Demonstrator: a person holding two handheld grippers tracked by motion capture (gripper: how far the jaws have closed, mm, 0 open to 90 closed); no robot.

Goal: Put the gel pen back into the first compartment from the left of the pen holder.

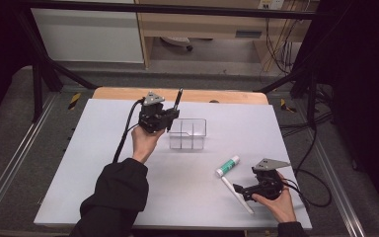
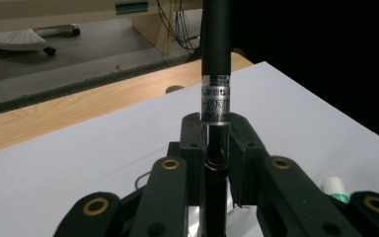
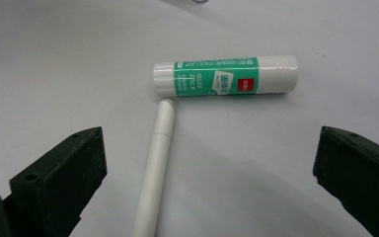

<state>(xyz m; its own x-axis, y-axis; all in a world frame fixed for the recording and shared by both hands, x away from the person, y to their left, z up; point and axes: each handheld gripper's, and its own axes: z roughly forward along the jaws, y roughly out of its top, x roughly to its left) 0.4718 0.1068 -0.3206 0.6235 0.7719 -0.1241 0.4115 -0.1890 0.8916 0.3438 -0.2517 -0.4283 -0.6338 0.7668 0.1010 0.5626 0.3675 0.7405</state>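
My left gripper is shut on a black marker that stands nearly upright, just left of a clear plastic organiser with compartments. In the left gripper view the black marker rises between the two pads, its silver label band just above them. My right gripper rests open near the table's front right, with its jaws wide apart on either side of a white pen. Beyond that pen lies a green and white glue stick, its cap end touching the pen's tip. The same white pen and glue stick lie close together on the sheet.
A white sheet covers most of the wooden table, whose bare strip runs along the far edge. A black frame and cables surround the table. A cable trails from the left gripper toward the sleeve.
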